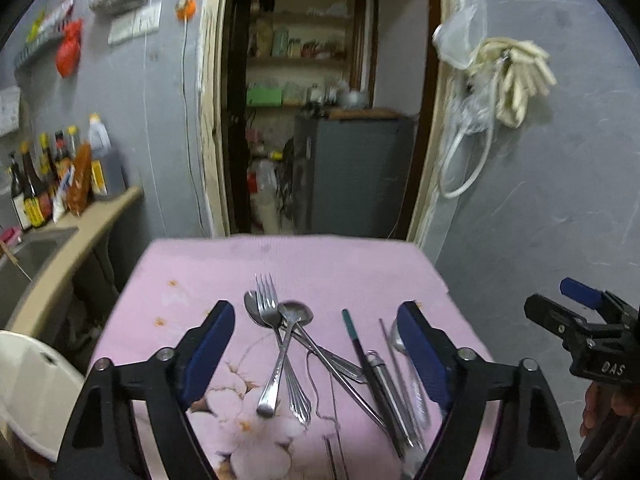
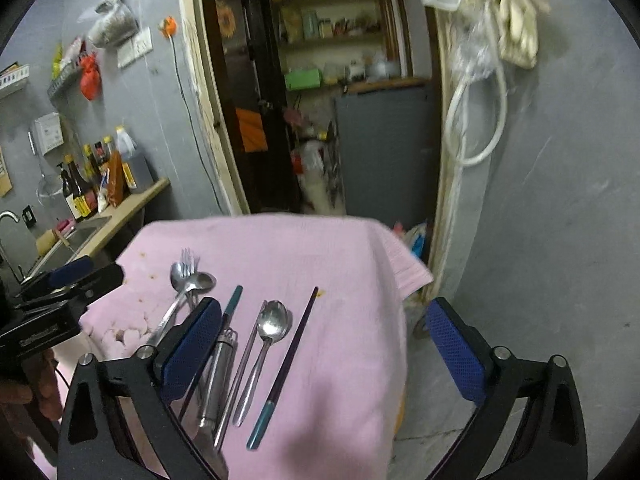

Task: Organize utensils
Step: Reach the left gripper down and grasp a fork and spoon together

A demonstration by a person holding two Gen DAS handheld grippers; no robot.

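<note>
Left wrist view: the left gripper (image 1: 316, 344) hangs over the pink cloth (image 1: 360, 264) with its blue-padded fingers (image 1: 212, 344) spread wide and nothing pressed between them. On the cloth, in the gap between the fingers, lies a crossed heap — a fork (image 1: 276, 344) over two spoons (image 1: 296, 312), their handles running toward the camera. Just to the right of the heap lie a teal-tipped chopstick (image 1: 354, 334) and a slim steel tube (image 1: 382, 384) side by side, with more thin metal pieces beyond them partly hidden by the right-hand finger. The right gripper (image 1: 576, 312) shows off the cloth's right edge, above bare floor. A counter with sauce bottles (image 1: 48, 184) stands beyond the cloth's left edge, a doorway behind its far edge.

Right wrist view: the right gripper (image 2: 324, 340) also stands wide with nothing in its grasp, its left finger (image 2: 192, 348) over the cloth (image 2: 320, 248) and its right finger past the cloth's right edge. Between them on the cloth lie a lone spoon (image 2: 272, 328) and a dark chopstick (image 2: 296, 340) with a teal end — both parallel, pointing away. The steel tube (image 2: 220, 364) and a teal-tipped stick (image 2: 234, 298) lie just beside the left finger. The fork-and-spoon heap (image 2: 188, 276) sits farther left, near the left gripper (image 2: 72, 280).
</note>
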